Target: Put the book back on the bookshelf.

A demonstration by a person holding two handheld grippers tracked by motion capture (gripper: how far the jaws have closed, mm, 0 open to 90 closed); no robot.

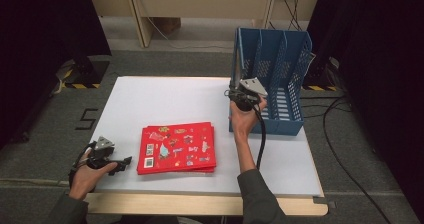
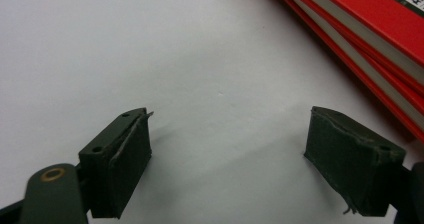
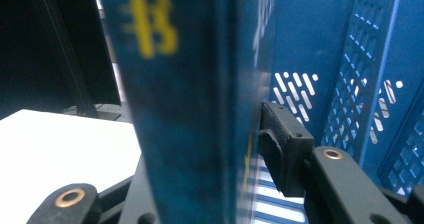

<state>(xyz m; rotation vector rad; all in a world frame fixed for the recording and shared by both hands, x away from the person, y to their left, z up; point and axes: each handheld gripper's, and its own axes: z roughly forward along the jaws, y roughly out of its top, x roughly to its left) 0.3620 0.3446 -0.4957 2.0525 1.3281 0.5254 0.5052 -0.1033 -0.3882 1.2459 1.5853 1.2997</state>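
1. A dark blue book (image 3: 190, 104) stands upright at the left end of the blue file rack (image 1: 280, 64), at the table's far right — whether fully seated in the first slot is hard to tell.
2. The right gripper (image 1: 244, 95) straddles its spine with jaws parted; one pad (image 3: 280, 144) sits just off the cover, not pressing.
3. With the grip loose, the book could tip or slide out if it leans on nothing.
4. The left gripper (image 2: 230, 159) rests wide apart on the white table (image 1: 165, 96), just beside the stack of red books (image 1: 177, 148) — a careless nudge could skew them.
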